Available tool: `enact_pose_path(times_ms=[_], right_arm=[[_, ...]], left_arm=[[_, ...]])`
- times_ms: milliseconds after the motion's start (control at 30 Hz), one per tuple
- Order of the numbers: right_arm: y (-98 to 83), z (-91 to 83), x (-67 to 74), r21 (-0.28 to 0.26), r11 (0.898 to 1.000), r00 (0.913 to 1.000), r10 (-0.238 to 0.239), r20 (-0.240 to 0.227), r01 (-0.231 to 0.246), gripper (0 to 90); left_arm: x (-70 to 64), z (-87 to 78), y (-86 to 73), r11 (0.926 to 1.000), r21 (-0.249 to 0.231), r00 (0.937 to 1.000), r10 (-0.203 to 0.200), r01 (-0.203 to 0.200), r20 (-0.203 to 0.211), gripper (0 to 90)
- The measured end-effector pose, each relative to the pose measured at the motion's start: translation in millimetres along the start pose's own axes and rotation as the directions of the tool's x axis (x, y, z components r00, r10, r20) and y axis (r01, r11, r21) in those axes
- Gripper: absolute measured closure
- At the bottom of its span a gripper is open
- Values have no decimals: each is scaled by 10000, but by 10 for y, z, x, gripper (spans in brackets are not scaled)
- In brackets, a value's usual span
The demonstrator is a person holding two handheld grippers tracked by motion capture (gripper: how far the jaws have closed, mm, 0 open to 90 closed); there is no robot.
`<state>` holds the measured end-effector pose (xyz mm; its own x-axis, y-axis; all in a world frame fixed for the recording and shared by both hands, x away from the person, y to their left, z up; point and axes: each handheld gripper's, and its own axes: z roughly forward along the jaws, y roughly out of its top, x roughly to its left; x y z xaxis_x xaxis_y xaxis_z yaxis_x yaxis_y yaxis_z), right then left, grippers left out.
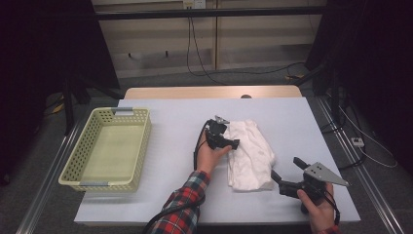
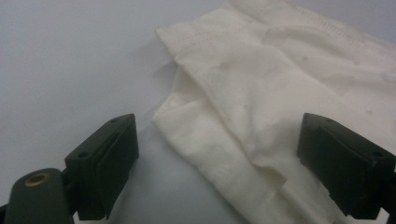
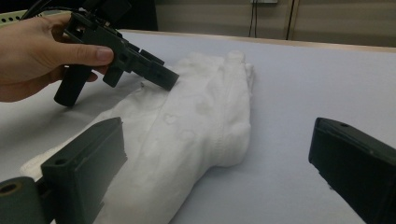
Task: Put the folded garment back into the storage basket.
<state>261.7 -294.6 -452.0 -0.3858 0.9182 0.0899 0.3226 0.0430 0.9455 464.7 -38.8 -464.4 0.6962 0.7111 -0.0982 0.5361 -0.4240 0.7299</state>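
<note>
Near the middle of the table (image 1: 170, 146), a little toward the person's right, lies a folded white garment (image 1: 249, 153), soft and rumpled, its hemmed edges stacked in loose layers with faint small motifs on the cloth; it rests flat on the pale sheet, well apart from the basket, and nothing has lifted it yet; at its left edge the left tongs (image 1: 235, 144) sit low against the cloth, and in the left gripper view the jaws stand apart with the folded edge (image 2: 224, 140) lying between them, neither pad pressing on it, so I judge this hand is lining up to take hold of that layered edge; the tip, seen from the right gripper view (image 3: 163, 77), looks to be touching or just brushing the top of the fabric; the right tongs (image 1: 285, 171) hang near the garment's nearer right corner, angled toward it, jaws wide apart with nothing between them, probably waiting to catch the opposite side once the first grip is made; farther out, at the left of the table, stands an empty pale yellow plastic basket (image 1: 141, 139) with perforated walls, plausibly where the garment is to go; a plaid sleeve (image 1: 187, 204) comes in from the near edge.
</note>
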Motion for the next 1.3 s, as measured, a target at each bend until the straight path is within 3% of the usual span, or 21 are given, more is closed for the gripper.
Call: enact_pose_path(times_ms=[133, 333, 367, 400, 433, 467, 533, 600, 633, 767, 900, 1033, 1133, 1300], right_arm=[[1, 6, 3, 19, 10000, 10000, -61, -46, 61, 39], [6, -8, 0, -52, 10000, 10000, 81, 10, -81, 39], [6, -7, -2, -50, 9999, 10000, 92, 8, -92, 39], [2, -4, -5, -21, 10000, 10000, 24, -3, -24, 39], [2, -4, -5, -21, 10000, 10000, 24, -3, -24, 39], [-3, 5, 1, -8, 9999, 9999, 109, -76, -109, 39], [-4, 6, 0, 10, 10000, 10000, 59, -66, -59, 39], [1, 5, 8, -27, 10000, 9999, 72, -76, -73, 39], [9, -2, 18, -20, 9999, 9999, -124, -60, 124, 39], [9, 0, 18, -31, 9999, 9998, -169, -92, 169, 39], [5, -5, -12, -34, 9999, 9999, -125, -47, 125, 39], [15, -27, -41, -139, 9999, 9999, 11, 111, -9, 39], [17, -31, -50, -161, 9999, 9999, 34, 119, -32, 39], [15, -27, -46, -128, 9999, 9999, -7, 107, 9, 38]], left_arm=[[-83, 19, -5, 9995, -92, 9995, 297, -298, -50, 158], [-234, 56, 52, 9998, 103, 9997, 192, -193, 118, 224], [-253, 55, 61, 9996, 125, 9995, 238, -241, 219, 260], [-264, 53, 65, 9997, 102, 9995, 238, -240, 210, 359], [-279, 50, 71, 9999, 128, 9993, 109, -114, 368, 359], [-299, 51, 78, 10000, 99, 9991, -10, 6, 420, 468], [-318, 47, 86, 9998, 145, 9988, -152, 146, 464, 498], [-332, 45, 94, 9986, 211, 9960, -495, 480, 748, 612], [-330, 41, 100, 9957, 363, 9915, -881, 849, 959, 721], [-299, 27, 149, 9921, 467, 9878, -1207, 1165, 985, 765], [-256, -35, 206, 9880, 562, 9794, -1501, 1437, 1348, 782], [-243, -112, 272, 9867, 556, 9729, -1600, 1527, 1672, 789], [-213, -182, 345, 9836, 671, 9644, -1774, 1673, 1963, 793], [-199, -268, 452, 9834, 893, 9609, -1739, 1579, 2154, 796]])
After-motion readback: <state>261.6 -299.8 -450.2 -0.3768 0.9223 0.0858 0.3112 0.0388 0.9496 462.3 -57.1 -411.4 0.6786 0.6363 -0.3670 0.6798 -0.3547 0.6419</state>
